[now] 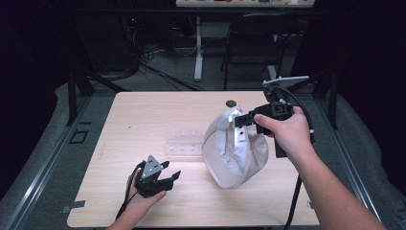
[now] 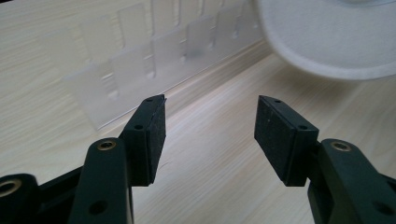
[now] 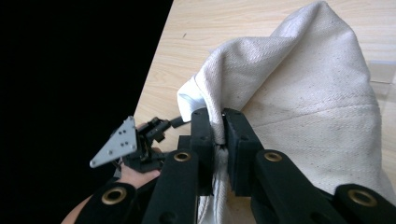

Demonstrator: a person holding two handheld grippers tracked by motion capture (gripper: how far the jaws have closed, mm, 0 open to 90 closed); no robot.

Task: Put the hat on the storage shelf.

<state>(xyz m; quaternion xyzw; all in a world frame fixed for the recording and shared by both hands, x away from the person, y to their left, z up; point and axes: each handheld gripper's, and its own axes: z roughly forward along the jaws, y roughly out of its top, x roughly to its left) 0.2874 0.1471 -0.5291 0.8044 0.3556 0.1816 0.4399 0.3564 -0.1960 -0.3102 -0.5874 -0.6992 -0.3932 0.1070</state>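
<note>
The right claw (image 1: 244, 120) is clamped on the rim of a white cloth cap (image 1: 234, 153), holding its back edge up so the cap stands tilted on the bench (image 1: 143, 110), right of centre in the high view. In the right gripper view the 2 jaws pinch a fold of the fabric (image 3: 218, 126) at the lower middle of the frame, and the rest of the cap fills the right half.

The left claw (image 1: 168, 176) rests low on the bench at the lower left of the high view, well apart from the cap. Its jaws are spread wide with nothing between them; the left gripper view shows bare wood in the gap (image 2: 210, 135). The cap's brim (image 2: 327, 42) sits at that view's upper right.

A clear plastic rack (image 1: 184, 143) lies flat just left of the cap, near the centre of the bench, with its slotted face at the upper left of the left gripper view (image 2: 154, 60).

My reading: the cap has been grasped and partly lifted, so the pick-up is done. What seems left is to bring it to the rack or reshape it, likely with the left claw taking the brim. Nothing is on the rack yet.
</note>
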